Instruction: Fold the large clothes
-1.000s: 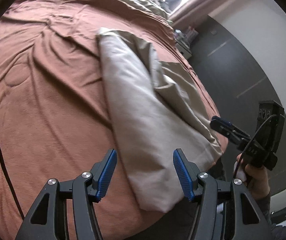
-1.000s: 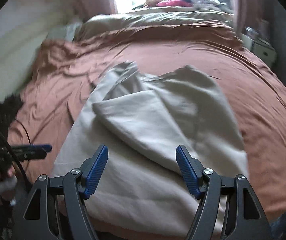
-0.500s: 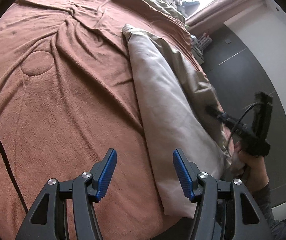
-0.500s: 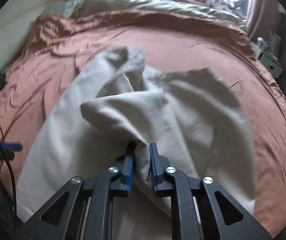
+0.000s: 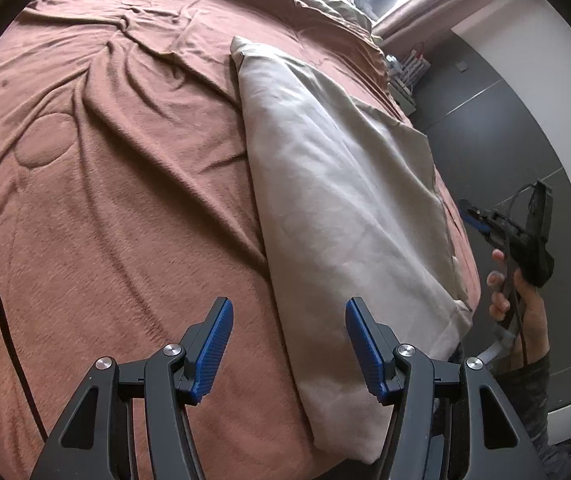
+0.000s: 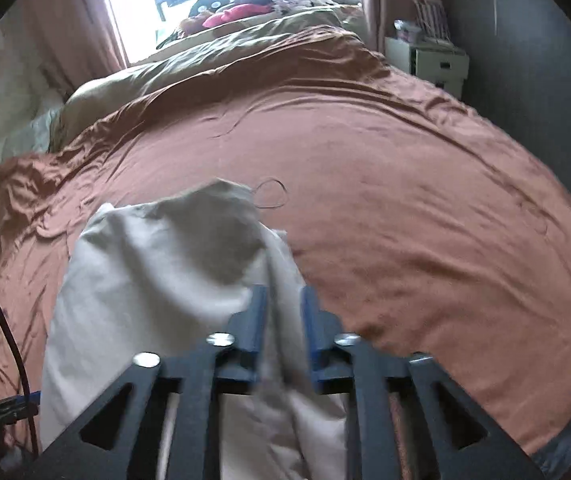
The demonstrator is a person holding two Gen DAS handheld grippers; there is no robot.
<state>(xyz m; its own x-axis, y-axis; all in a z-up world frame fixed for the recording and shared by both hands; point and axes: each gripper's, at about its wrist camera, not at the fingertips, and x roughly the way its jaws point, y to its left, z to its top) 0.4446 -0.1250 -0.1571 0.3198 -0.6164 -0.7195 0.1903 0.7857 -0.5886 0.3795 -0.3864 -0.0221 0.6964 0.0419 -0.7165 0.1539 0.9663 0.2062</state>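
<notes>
One beige garment [image 5: 337, 200] lies folded on the brown bedspread [image 5: 117, 184], long axis running from lower right to upper centre of the left view.

A second ago a loose flap crossed it; now it lies smooth. The left gripper [image 5: 287, 348] hovers open; the right gripper [image 6: 283, 334] is opening, cloth between its pads.

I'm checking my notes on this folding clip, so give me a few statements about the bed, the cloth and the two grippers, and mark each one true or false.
1. The beige garment lies on a rust-brown blanket. True.
2. The left gripper is clamped on the garment. False: its jaws stand apart, with only the cloth's edge lying between them.
3. The garment lies in the right gripper's gap. True; those jaws are opening.
4. The blanket is blue. False: it is rust-brown.
5. A white drawer unit stands beside the bed. True.
</notes>
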